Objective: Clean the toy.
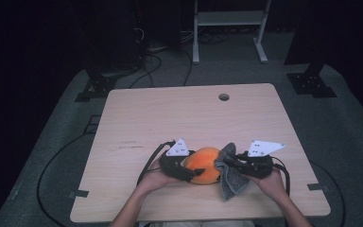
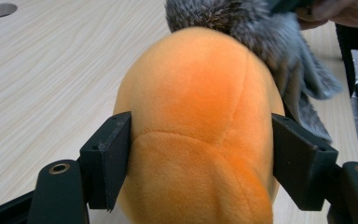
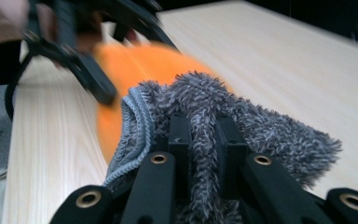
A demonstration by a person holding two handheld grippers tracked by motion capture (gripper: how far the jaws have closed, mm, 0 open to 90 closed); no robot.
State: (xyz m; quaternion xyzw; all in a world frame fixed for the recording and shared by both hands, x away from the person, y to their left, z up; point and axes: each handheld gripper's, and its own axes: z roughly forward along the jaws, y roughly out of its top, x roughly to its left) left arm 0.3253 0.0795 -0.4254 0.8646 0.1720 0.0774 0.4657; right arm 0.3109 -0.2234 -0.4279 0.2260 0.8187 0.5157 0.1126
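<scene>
A round orange plush toy rests near the front edge of the wooden table. My left gripper grips it from the left; in the left gripper view the two black jaws press on both flanks of the plush. A fuzzy grey cloth hangs at the toy's right side, and my right gripper is shut on it. In the right gripper view the cloth bunches between the closed jaws and lies against the orange plush. The cloth drapes over the far side of the toy.
A round cable hole sits near the table's far edge. The back and left of the tabletop are bare wood. Beyond the table, a white metal stand and black cables lie on the dark floor.
</scene>
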